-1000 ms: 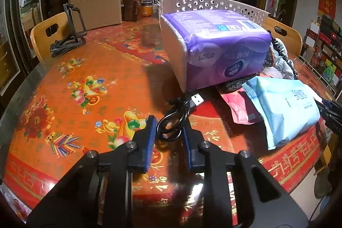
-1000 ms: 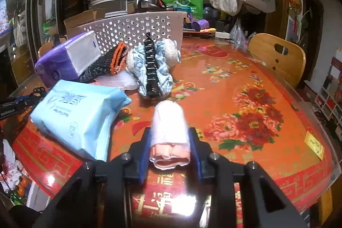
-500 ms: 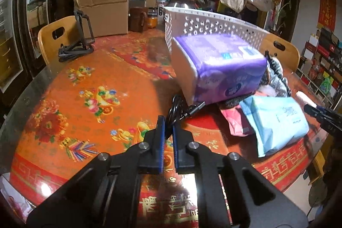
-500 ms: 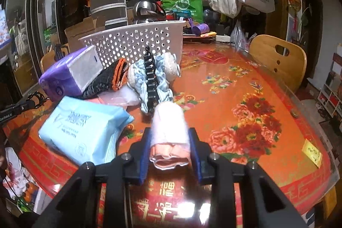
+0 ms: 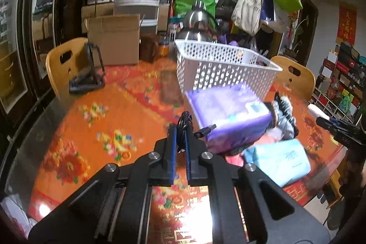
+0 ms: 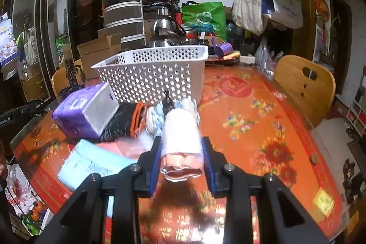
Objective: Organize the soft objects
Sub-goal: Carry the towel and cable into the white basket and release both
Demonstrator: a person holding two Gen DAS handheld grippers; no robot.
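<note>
My left gripper [image 5: 180, 132] is shut on a coiled black USB cable [image 5: 185, 121] and holds it above the table. My right gripper [image 6: 181, 145] is shut on a rolled pink and white cloth [image 6: 181, 141], also lifted. A white perforated basket [image 5: 219, 70] stands at the back; it also shows in the right wrist view [image 6: 155, 74]. In front of it lie a purple tissue pack [image 5: 228, 116], a light blue wipes pack [image 5: 281, 159], a black and orange knit piece [image 6: 128, 120] and a blue-white cloth bundle [image 6: 155, 118].
The round table [image 6: 251, 106] has a red-orange flowered cover. A black stand [image 5: 88, 74] and a cardboard box [image 5: 113, 38] are at the far left. Wooden chairs [image 6: 304, 86] stand around. Bags hang at the back right.
My left gripper closed on the cable and lifted it off the table. My right gripper rose with the rolled cloth, toward the basket.
</note>
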